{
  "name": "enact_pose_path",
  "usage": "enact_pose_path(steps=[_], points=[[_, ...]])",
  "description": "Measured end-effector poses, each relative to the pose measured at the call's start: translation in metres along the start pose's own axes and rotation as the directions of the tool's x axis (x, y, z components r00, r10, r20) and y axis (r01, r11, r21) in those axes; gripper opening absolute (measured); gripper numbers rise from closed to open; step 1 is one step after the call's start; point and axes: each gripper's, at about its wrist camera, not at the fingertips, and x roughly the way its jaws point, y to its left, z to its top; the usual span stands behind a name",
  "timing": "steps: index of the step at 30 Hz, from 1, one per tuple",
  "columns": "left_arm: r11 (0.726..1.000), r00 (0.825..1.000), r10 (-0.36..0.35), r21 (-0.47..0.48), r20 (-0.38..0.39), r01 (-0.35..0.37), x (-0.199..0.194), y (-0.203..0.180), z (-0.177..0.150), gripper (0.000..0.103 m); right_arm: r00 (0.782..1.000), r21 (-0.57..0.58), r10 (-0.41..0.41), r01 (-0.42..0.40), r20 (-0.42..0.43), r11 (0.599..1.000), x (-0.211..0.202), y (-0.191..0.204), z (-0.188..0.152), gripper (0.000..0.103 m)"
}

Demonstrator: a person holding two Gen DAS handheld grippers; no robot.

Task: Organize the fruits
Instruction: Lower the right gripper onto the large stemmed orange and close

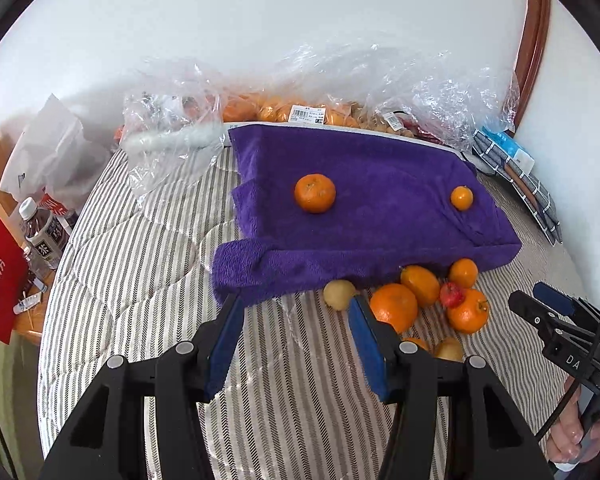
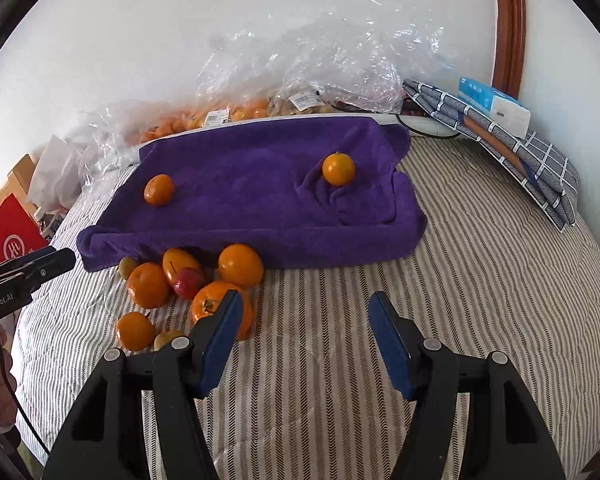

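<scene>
Two oranges (image 1: 315, 193) sit on the purple towel (image 1: 380, 184); my loose fruit pile (image 2: 188, 280) lies on the bed (image 2: 460, 280) at its front edge, partly hidden behind my left gripper (image 1: 296, 316) and right gripper (image 2: 304, 312), both apart and empty.

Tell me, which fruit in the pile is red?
The small red apple-like fruit, wedged among the big orange fruits below the purple towel. Every other piece is orange or yellowish.
</scene>
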Motion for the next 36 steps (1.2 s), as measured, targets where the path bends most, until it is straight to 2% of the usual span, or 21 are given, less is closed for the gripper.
enact_pose_path(steps=[4, 10, 15, 21, 26, 28, 30, 32, 36], points=[[0.999, 0.999, 0.037, 0.005, -0.008, -0.037, 0.003, 0.010, -0.006, 0.052, 1.000, -0.013, 0.018, -0.018, 0.007, 1.000, 0.003, 0.013, 0.000, 0.065], [0.998, 0.999, 0.010, -0.061, -0.043, -0.013, 0.013, 0.034, -0.014, 0.054, 1.000, -0.049, 0.025, -0.024, 0.007, 0.998, 0.014, 0.031, 0.003, 0.065], [0.997, 0.998, 0.022, -0.076, -0.062, -0.027, 0.021, 0.047, -0.023, 0.054, 0.999, -0.040, 0.035, -0.036, -0.011, 0.999, 0.028, 0.032, 0.001, 0.063], [0.994, 0.997, 0.002, -0.111, -0.078, -0.010, 0.032, 0.052, -0.030, 0.054, 0.998, -0.037, 0.062, -0.062, 0.001, 0.997, 0.031, 0.031, 0.000, 0.062], [0.991, 0.997, 0.004, -0.130, -0.078, -0.014, 0.037, 0.051, -0.031, 0.056, 0.991, -0.031, 0.128, -0.129, -0.035, 0.991, 0.035, 0.031, 0.001, 0.058], [0.990, 0.997, -0.004, -0.144, -0.080, -0.007, 0.037, 0.050, -0.029, 0.056, 0.992, -0.053, 0.120, -0.122, -0.042, 0.991, 0.039, 0.036, -0.002, 0.057], [0.990, 0.997, -0.020, -0.141, -0.077, 0.009, 0.037, 0.048, -0.028, 0.056, 0.993, -0.064, 0.103, -0.107, -0.062, 0.992, 0.047, 0.039, -0.004, 0.050], [0.990, 0.996, -0.041, -0.134, -0.073, 0.031, 0.037, 0.044, -0.029, 0.056, 0.988, -0.045, 0.134, -0.138, -0.077, 0.989, 0.051, 0.038, -0.006, 0.042], [0.992, 0.995, -0.068, -0.109, -0.073, 0.060, 0.042, 0.032, -0.028, 0.056, 0.991, -0.047, 0.121, -0.123, -0.049, 0.991, 0.043, 0.034, -0.010, 0.042]])
